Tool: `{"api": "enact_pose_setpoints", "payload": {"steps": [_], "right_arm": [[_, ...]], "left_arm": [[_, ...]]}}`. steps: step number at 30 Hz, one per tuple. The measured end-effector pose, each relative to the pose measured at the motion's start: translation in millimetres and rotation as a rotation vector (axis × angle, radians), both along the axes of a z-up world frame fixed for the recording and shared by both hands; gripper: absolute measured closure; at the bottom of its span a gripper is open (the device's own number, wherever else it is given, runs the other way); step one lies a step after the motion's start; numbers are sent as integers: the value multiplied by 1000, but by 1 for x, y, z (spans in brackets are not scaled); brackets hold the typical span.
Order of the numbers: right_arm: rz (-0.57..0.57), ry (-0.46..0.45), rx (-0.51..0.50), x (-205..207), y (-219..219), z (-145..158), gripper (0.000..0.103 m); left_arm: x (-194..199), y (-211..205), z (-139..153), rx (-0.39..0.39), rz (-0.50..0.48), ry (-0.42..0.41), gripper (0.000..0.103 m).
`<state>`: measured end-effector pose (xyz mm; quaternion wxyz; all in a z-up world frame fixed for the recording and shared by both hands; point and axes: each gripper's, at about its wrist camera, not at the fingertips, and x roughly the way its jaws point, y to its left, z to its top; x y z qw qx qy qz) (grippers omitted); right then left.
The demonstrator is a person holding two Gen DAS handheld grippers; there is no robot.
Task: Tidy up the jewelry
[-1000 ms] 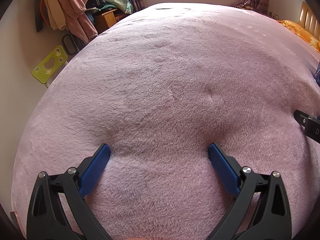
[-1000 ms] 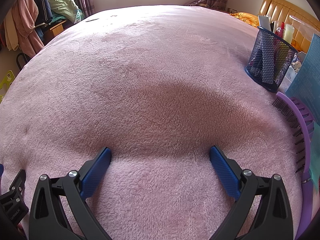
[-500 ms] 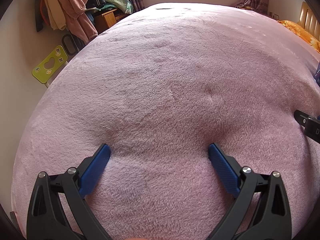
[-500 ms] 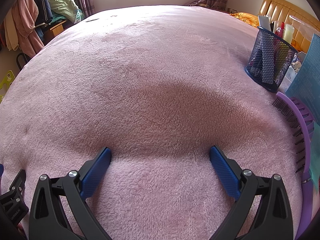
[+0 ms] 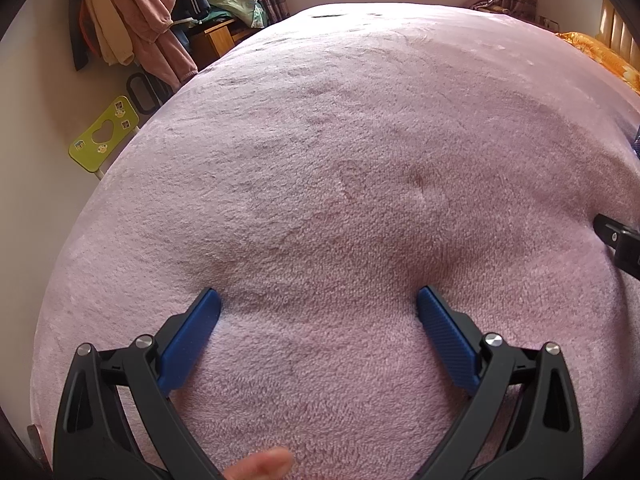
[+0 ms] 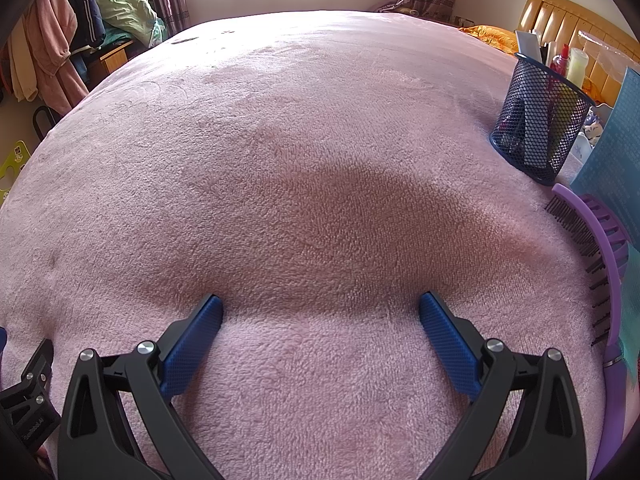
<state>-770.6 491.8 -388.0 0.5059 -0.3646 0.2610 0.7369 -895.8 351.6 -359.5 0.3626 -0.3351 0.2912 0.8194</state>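
While both tools rest low over the pink fleece blanket on the bed (image 6: 320,128), neither has anything to work on yet. The left claw (image 5: 318,300) stands spread wide with nothing between its blue ribbed pads (image 5: 188,344), and the right claw (image 6: 320,304) is spread just as wide and equally unladen; this reads as a ready posture, probably because the task has not properly begun. No jewelry can be made out in either view. If it is anywhere in sight, it is likely among the clutter at the right edge of the right wrist view, which is too small to tell apart. There, a dark blue wire-mesh cup holder (image 6: 538,128) stands upright on the blanket, holding bottles and tubes, and a purple plastic hairbrush (image 6: 600,256) lies just in front of it, bristles facing inward. That cluster lies on the right tool's side, so the right tool seems better placed to reach it first.
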Motion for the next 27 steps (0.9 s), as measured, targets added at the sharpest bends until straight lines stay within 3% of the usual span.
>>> {"api": "enact_pose_setpoints", "payload": {"steps": [27], "right_arm": [[-1,0,1,0,0,-1,4]], "left_arm": [[-6,-11,0,2,10,-5,8]]}}
